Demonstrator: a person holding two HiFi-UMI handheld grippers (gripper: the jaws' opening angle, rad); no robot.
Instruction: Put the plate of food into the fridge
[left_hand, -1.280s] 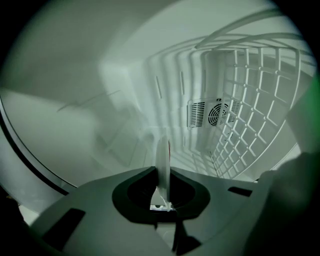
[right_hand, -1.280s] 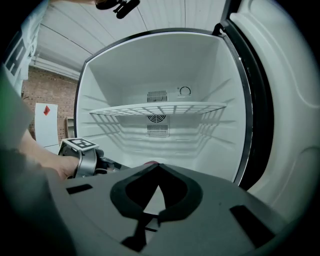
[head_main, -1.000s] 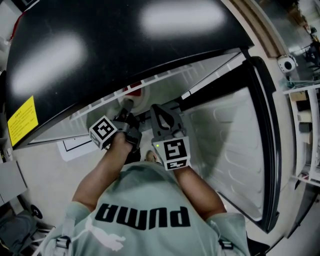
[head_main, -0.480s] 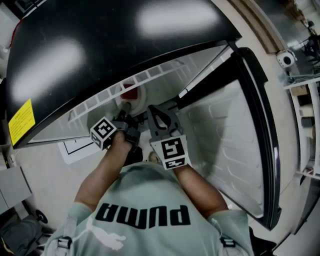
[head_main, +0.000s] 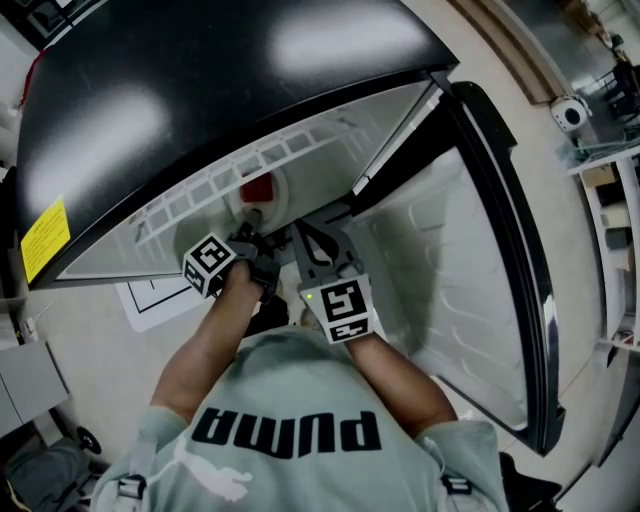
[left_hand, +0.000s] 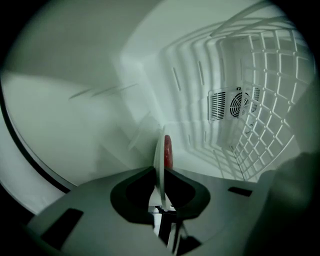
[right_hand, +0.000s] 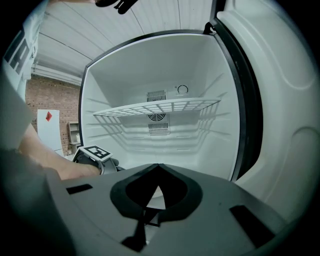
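Loading is well under way but, by the look of it, not finished: the fridge (right_hand: 125, 75) stands with its door (head_main: 450, 300) swung wide, and the plate (left_hand: 160, 145) is already inside the cavity, in the compartment below the wire shelf (right_hand: 155, 106). The left gripper (left_hand: 160, 172) carries it, with the jaws closed to a narrow gap and clamped on the near rim. In the head view the plate shows as a white disc just beyond that gripper, with the red food (left_hand: 168, 151) on it. The right gripper (right_hand: 159, 167) waits beside the left one at the fridge opening, its jaws brought together on nothing. Remaining steps, as judged from this position: lower the plate onto the compartment floor, release the rim, withdraw both grippers and close the door. Whether the plate already touches the floor cannot be told. A round plate has no true long axis. In the left gripper view it appears edge-on, its face lying parallel to the wire shelf and so about level. The food-bearing side faces the shelf. The held rim points back at the person, and the free rim points into the cavity toward the rear wall with the fan vent (left_hand: 235, 104).
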